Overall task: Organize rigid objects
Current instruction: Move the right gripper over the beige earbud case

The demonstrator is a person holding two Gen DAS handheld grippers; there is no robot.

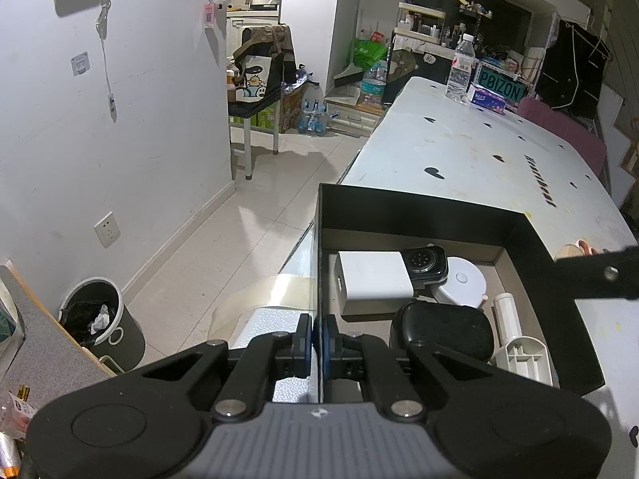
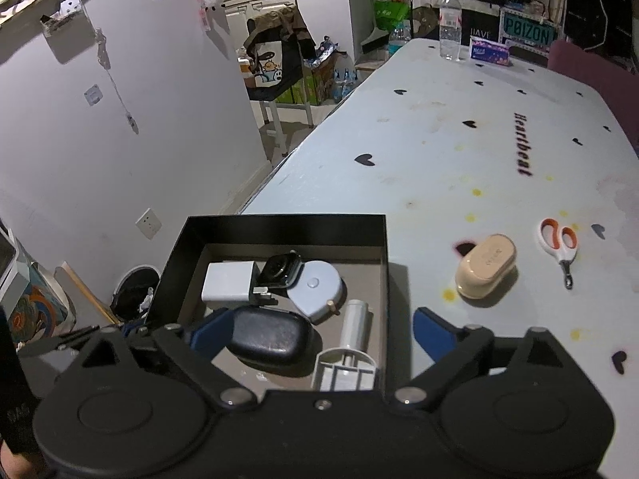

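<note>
Left wrist view: left gripper (image 1: 318, 345) pinched tight on the left wall of the black box (image 1: 419, 209), one blue pad outside the wall, one inside. Box sits at the near left corner of the worktop (image 1: 479, 151). Inside the box, just right of the gripper: black oval case (image 1: 443, 331); ahead of it a white rectangular block (image 1: 373, 279), a black smartwatch (image 1: 423, 261) lying partly on the block, a white round tape-measure-like housing (image 1: 463, 281), and a white plastic tube piece (image 1: 515, 339) along the right wall. Loose clear tape strip (image 1: 255, 299) hangs off the worktop edge to the left of the gripper.

Right wrist view: right gripper (image 2: 319, 331) spread wide, holding nothing, poised over the near right part of the box; its left finger (image 2: 211, 331) is by the black case, contact uncertain, its right finger (image 2: 433, 333) outside the right wall. Still on the worktop ahead and to the right: beige oval case (image 2: 485, 265), then orange-handled scissors (image 2: 559, 247) further right, well apart from the box. Water bottle (image 2: 450, 26) and tissue pack (image 2: 489, 52) at the far end.
</note>
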